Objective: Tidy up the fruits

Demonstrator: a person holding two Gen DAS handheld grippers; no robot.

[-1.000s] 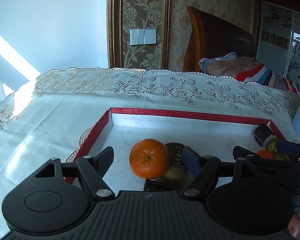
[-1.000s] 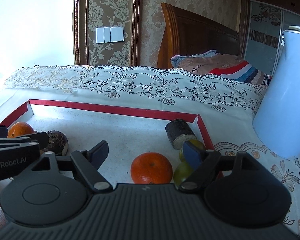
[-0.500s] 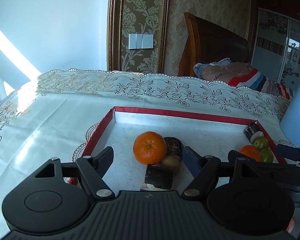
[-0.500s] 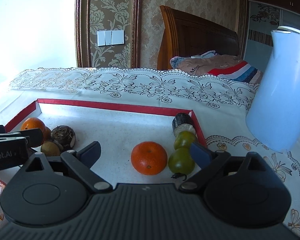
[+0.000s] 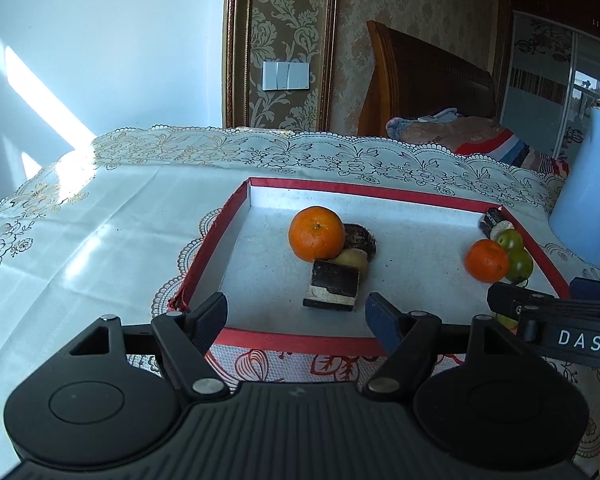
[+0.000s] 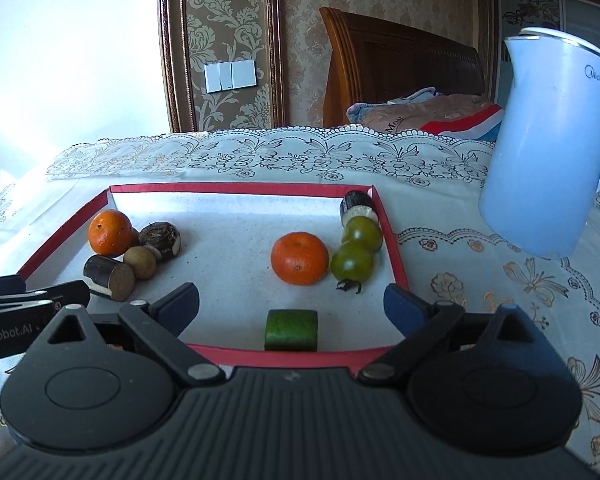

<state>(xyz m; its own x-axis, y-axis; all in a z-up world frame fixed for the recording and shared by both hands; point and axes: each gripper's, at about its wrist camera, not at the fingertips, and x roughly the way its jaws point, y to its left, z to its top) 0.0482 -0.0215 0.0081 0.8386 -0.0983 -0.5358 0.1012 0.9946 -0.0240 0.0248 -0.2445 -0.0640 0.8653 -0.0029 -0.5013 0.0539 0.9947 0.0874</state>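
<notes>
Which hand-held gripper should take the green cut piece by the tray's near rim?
Right. The right hand-held gripper is open with the green cut piece centred just ahead; the left hand-held gripper faces the dark cut piece.

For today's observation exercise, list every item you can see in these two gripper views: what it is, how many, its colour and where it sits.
Tray: 1, red rim, white floor, on the table.
Oranges: 2, orange; one at the tray's left, one right of centre.
Green tomatoes: 2, green, touching, by the right wall.
Dark-skinned cut pieces: 2; one front left, one in the far right corner.
Small tan fruit: 1, left cluster.
Dark brown round thing: 1, left cluster.
Green cut piece: 1, near wall.
Kettle: 1, pale blue, right of the tray.
Tablecloth: 1, white lace.
Left gripper: black, open.
Right gripper: black, open.
</notes>
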